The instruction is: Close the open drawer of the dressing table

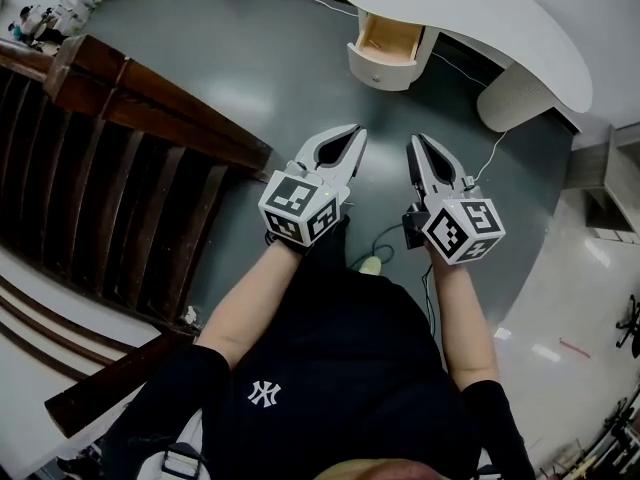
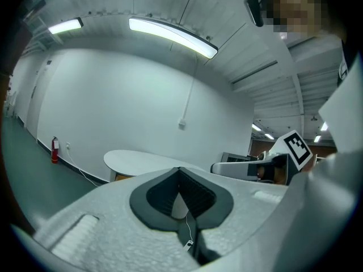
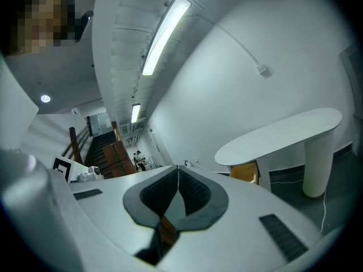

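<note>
Both the left gripper and right gripper are closed tight, empty. The open drawer sticks out of the dressing table at 12 o'clock, grey floor between, a stair rail at 9 o'clock

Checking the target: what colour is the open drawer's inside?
Light wood; the drawer shows best in head view.

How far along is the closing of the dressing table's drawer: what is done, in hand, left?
Done: nothing yet; the drawer stands pulled out under the dressing table. In hand: left gripper and right gripper point toward it, jaws together, empty, floor between. Left: reach the drawer front and push it in.
</note>
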A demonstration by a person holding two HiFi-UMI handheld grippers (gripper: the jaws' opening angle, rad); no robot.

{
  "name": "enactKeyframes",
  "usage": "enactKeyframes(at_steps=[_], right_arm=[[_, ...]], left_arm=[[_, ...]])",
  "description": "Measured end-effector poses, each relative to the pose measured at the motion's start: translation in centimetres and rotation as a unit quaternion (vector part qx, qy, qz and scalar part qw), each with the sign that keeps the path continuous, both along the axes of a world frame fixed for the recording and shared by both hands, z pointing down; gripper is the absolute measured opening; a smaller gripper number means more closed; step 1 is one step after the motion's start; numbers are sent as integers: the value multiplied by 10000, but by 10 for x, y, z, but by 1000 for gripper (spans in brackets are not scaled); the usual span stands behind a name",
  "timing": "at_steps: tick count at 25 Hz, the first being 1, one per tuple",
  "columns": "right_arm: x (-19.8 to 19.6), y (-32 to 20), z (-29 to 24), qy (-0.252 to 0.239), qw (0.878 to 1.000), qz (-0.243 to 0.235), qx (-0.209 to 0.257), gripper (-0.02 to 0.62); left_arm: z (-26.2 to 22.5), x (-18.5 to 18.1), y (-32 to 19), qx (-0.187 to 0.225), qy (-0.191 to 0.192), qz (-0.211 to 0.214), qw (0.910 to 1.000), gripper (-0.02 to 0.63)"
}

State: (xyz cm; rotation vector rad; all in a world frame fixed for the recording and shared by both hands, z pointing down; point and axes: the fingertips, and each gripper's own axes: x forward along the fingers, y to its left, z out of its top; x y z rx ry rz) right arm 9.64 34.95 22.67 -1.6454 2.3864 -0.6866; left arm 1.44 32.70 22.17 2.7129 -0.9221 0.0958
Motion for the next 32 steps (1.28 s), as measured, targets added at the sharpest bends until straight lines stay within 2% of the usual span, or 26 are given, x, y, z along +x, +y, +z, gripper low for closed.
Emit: enactKeyframes(at_steps=[7, 13, 16, 25, 32], right_arm=[[-12, -104, 43, 79, 9990, 214, -385, 20], [-22, -185, 100, 94, 9943, 531, -916, 70], [-23, -212, 125, 134, 9915, 690, -1092, 75], [-8, -274, 240, 351, 9791, 954, -1760, 87], [15, -320, 350, 107, 9687, 1144, -2201, 107]], left_arm=[[33, -4, -104, -72, -41, 298, 9995, 9], [68, -5, -179, -105, -152, 782, 9968, 9], [89, -4, -206, -95, -262, 966, 9949, 9], [163, 8, -262, -455, -295, 1016, 9933, 9], [254, 33, -306, -671, -413, 906, 9928, 9]])
